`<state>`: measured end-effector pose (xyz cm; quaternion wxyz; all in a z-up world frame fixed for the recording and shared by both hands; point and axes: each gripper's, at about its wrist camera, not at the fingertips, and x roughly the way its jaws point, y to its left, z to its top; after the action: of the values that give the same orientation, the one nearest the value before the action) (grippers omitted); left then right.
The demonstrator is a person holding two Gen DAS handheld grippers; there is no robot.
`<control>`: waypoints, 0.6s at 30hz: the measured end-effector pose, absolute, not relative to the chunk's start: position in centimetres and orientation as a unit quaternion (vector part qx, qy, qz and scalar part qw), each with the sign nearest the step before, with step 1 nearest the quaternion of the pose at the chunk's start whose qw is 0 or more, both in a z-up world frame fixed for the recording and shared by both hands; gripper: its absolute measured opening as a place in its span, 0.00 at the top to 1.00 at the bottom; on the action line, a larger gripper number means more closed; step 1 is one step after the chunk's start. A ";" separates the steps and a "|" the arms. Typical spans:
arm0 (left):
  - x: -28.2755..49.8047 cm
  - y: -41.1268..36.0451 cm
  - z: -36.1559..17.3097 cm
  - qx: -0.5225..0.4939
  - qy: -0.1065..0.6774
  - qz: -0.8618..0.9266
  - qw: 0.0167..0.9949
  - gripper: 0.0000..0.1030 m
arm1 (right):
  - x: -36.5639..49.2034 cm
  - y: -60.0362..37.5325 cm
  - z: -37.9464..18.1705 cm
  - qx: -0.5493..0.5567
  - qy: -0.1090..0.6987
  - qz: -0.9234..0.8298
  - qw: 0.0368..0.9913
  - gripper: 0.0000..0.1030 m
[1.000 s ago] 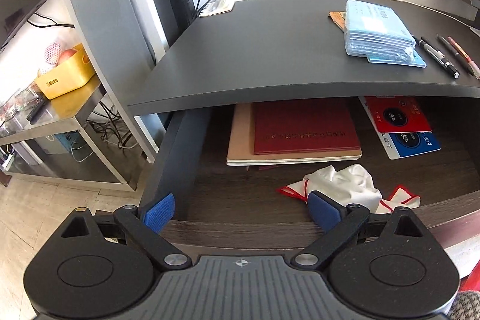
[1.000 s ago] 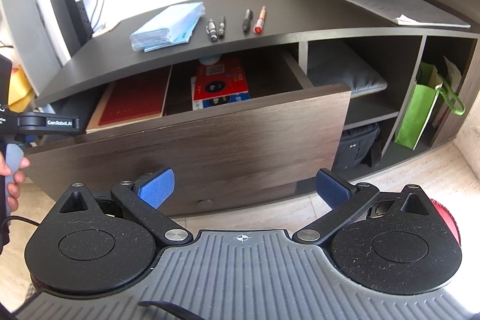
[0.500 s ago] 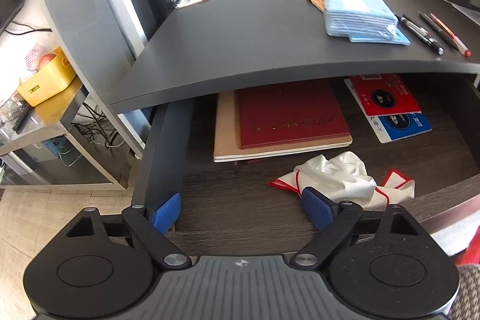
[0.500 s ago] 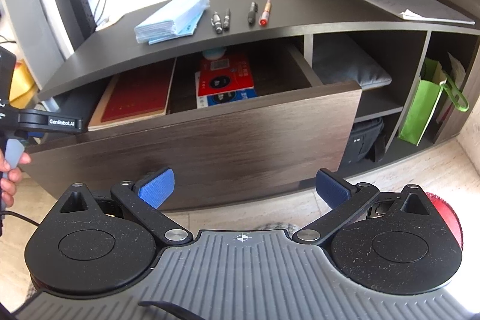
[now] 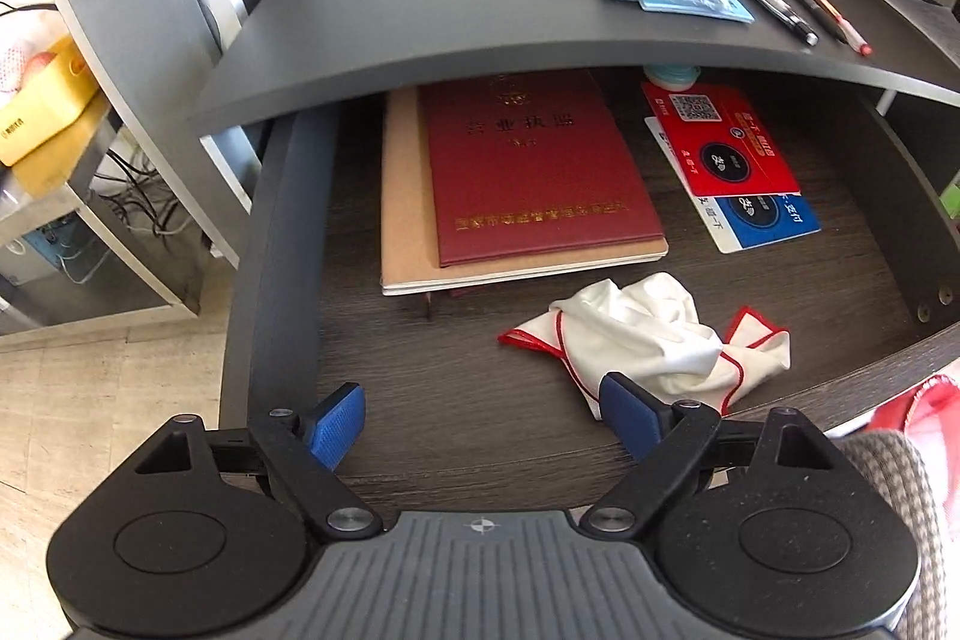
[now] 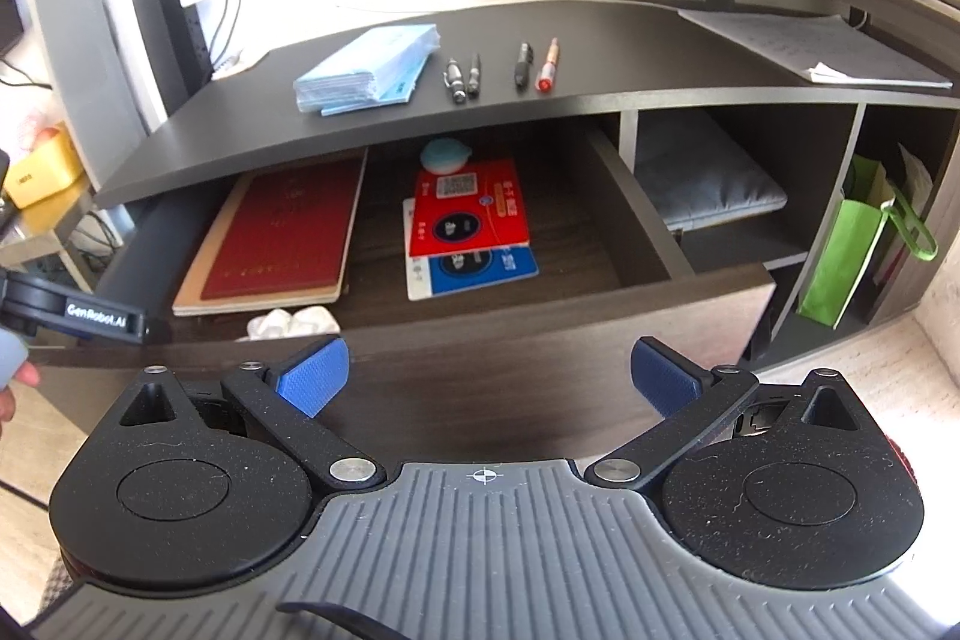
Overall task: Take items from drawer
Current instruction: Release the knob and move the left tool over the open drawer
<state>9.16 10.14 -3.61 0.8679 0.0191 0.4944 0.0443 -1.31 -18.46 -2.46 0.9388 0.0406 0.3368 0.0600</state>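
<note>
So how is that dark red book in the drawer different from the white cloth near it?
The dark red book lies flat and squared, stacked on a tan notebook; the white cloth is crumpled in a loose heap straight on the drawer floor. The book is plain red with gold lettering; the cloth is white with a red hem. The book sits further back, the cloth nearer the front. Both are in the open drawer, untouched.

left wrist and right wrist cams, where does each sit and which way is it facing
Left wrist: on the left tongs, above the open drawer, looking down at the white cloth and red folder; a sleeve shows at right.
Right wrist: on the right tongs, before the drawer front, facing the cabinet; the left tongs show at left.
Shared: drawer, folder, cloth, red card.
</note>
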 end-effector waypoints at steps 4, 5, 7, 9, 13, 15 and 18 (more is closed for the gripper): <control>7.8 10.2 -3.7 0.008 0.490 0.046 0.870 0.16 | -1.3 -18.2 -2.6 0.036 0.338 0.066 0.938 0.00; 7.7 10.3 -3.8 0.003 0.488 0.047 0.871 0.16 | -1.3 -18.1 -2.6 0.033 0.337 0.067 0.939 0.00; 7.3 10.4 -3.9 -0.006 0.480 0.052 0.876 0.16 | -1.3 -18.0 -2.7 0.029 0.334 0.069 0.939 0.00; 6.9 10.5 -4.0 -0.012 0.466 0.058 0.883 0.15 | -1.3 -17.9 -2.8 0.028 0.332 0.072 0.940 0.00; 6.0 10.5 -4.4 -0.030 0.434 0.071 0.898 0.14 | -1.1 -17.6 -3.2 0.028 0.336 0.081 0.938 0.00; 5.8 10.5 -4.5 -0.031 0.424 0.075 0.902 0.14 | -1.0 -17.4 -3.2 0.029 0.342 0.086 0.935 0.00; 5.9 10.5 -4.4 -0.031 0.424 0.077 0.902 0.11 | -0.7 -17.1 -2.7 0.033 0.347 0.097 0.932 0.00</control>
<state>5.93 10.53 -4.38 0.9020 -0.0312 0.4237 0.0770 -0.66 -17.12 -2.74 0.9321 0.0332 0.3474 0.0972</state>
